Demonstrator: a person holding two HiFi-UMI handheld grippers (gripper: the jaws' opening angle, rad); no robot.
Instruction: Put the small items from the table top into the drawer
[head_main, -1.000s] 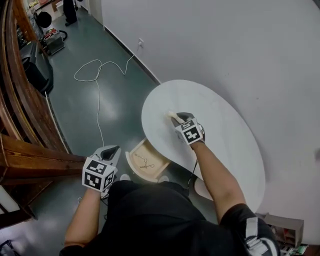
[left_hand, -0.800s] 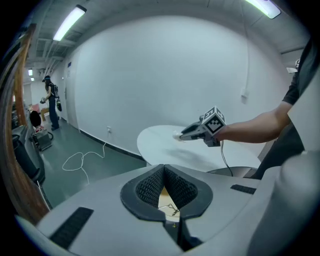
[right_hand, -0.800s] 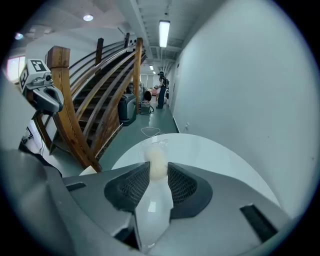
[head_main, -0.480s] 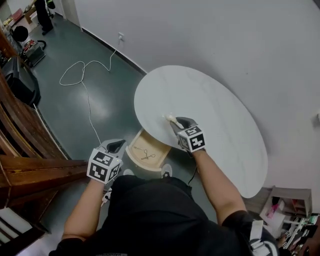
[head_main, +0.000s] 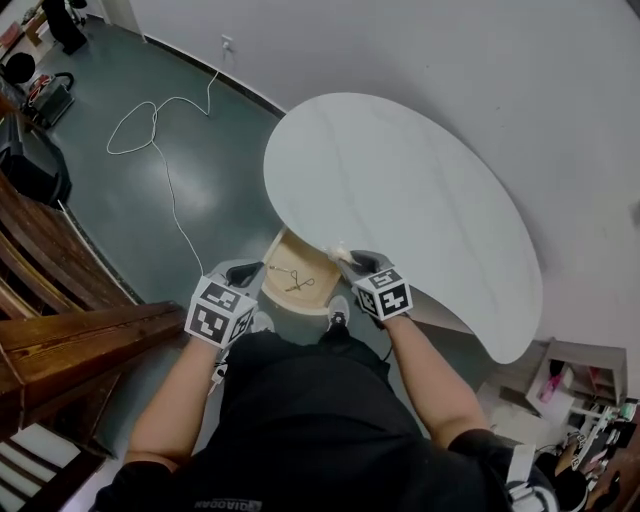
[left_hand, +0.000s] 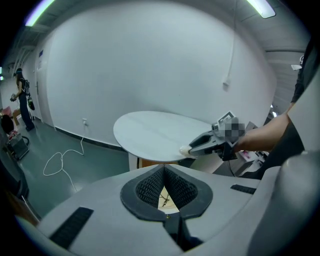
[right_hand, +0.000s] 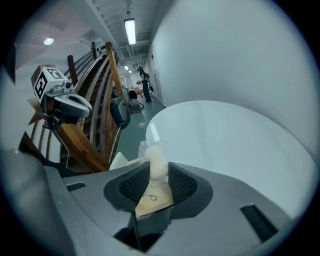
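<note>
holding a small pale oblong item in clear wrap (right_hand: 156, 159), the right claw (right_hand: 157, 172) is clamped on it over the open wooden drawer (head_main: 312, 298) beside the white round tabletop (head_main: 400, 190); its length points forward past the jaws. left claw (left_hand: 163, 172) closed at the ends, empty.

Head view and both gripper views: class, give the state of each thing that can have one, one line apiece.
drawer: open, with a small thin item lying inside.
left tool: shut, tips together, nothing held.
right tool: shut on the wrapped item.
wrapped item: gripped between the pads.
</note>
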